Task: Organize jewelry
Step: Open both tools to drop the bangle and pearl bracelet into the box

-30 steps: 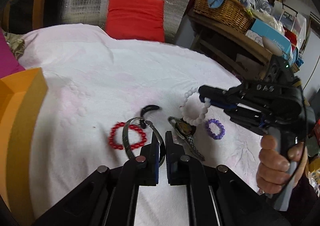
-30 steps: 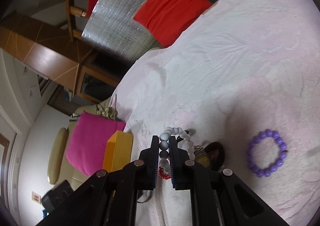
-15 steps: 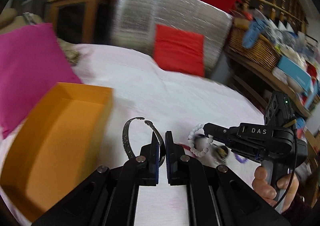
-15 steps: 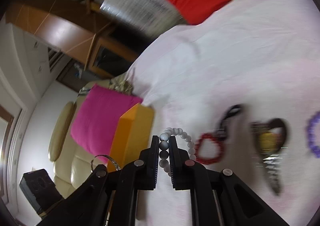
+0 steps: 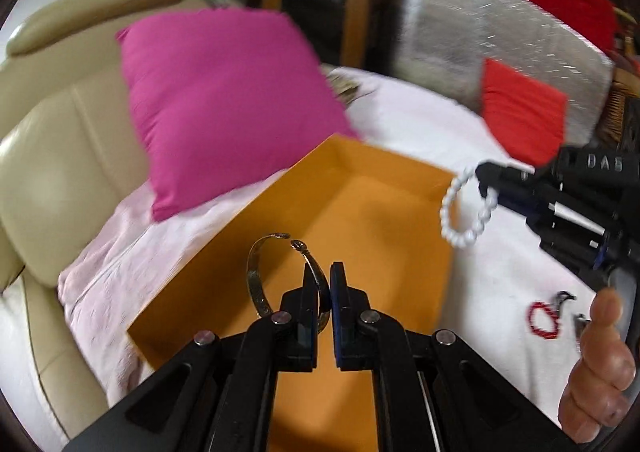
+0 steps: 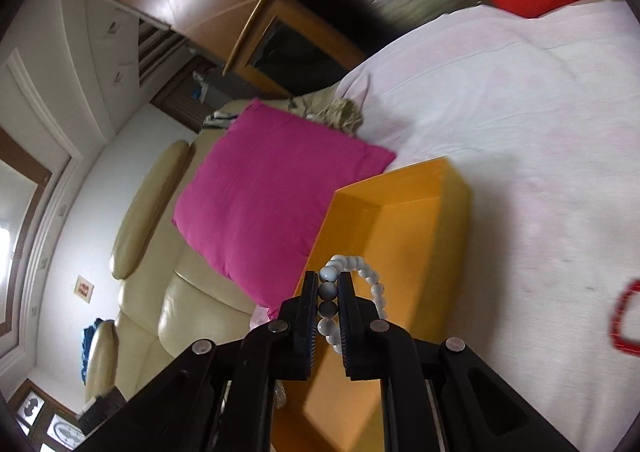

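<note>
My left tool (image 5: 320, 284) is clamped narrow on a silver open cuff bangle (image 5: 256, 276), which hangs over the orange box (image 5: 384, 187). My right tool (image 6: 329, 292) is pinched on the white bead bracelet (image 6: 372, 284), also over the box's near end; in the left view that bracelet (image 5: 460, 211) dangles just past the box's right wall.

Doing the drop well, I'd say: bring both pieces low inside the walls before letting go, one at a time, so the bangle doesn't bounce out and the beads don't drape over the rim.

The box looks empty as far as I can see, though my tools hide part of the floor. A red bead bracelet (image 5: 542, 320) lies on the bed's white cover (image 5: 492, 292), well apart from the box.
</note>
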The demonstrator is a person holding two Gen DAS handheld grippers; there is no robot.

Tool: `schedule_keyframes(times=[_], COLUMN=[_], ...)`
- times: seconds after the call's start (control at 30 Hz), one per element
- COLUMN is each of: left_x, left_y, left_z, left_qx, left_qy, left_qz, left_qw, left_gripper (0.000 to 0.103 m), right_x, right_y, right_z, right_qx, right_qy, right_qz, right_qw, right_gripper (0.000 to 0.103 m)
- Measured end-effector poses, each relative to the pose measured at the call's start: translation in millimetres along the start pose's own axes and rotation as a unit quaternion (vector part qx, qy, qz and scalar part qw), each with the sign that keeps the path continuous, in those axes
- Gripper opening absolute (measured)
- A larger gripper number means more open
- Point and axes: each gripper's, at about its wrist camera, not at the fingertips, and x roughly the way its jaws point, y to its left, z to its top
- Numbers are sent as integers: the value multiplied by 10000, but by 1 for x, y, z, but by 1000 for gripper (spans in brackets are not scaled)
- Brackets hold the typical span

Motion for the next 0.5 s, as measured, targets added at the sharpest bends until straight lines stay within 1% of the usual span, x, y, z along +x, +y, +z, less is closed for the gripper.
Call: schedule_keyframes(times=[0.13, 0.2, 0.23, 0.27, 0.3, 0.33, 0.37, 0.4, 0.43, 0.5], left_x=[12, 15, 17, 18, 19, 19, 17, 17, 12, 5], left_y=[15, 19, 20, 19, 18, 17, 16, 15, 12, 2], left_z=[-5, -10, -9, -9, -7, -6, -6, -5, -4, -2], left_qx=[-225, -295, -308, -285, -264, -244, -240, -242, -206, -13], left_qy=[261, 362, 398, 413, 413, 389, 342, 277, 150, -67], left_qz=[234, 326, 366, 454, 492, 502, 513, 517, 514, 590], left_qw=[9991, 9984, 9981, 9977, 9976, 9977, 9978, 9980, 9984, 9982], left_gripper=[6, 6, 6, 10, 13, 25, 44, 52, 58, 58], right_x=[40, 55, 59, 60, 60, 57, 51, 42, 30, 7], right_y=[3, -2, -5, -9, -13, -17, -21, -21, -20, -17], right_z=[-4, -7, -8, -8, -8, -7, -7, -7, -5, -3], right_qx=[0, 67, 125, 213, 311, 418, 462, 446, 344, 81], right_qy=[300, 477, 547, 617, 655, 666, 643, 584, 469, 326], right_qz=[-267, -472, -513, -574, -620, -606, -582, -570, -582, -676], right_qw=[9992, 9977, 9971, 9962, 9954, 9951, 9952, 9957, 9966, 9971], right_gripper=[11, 14, 14, 15, 20, 25, 42, 57, 60, 60])
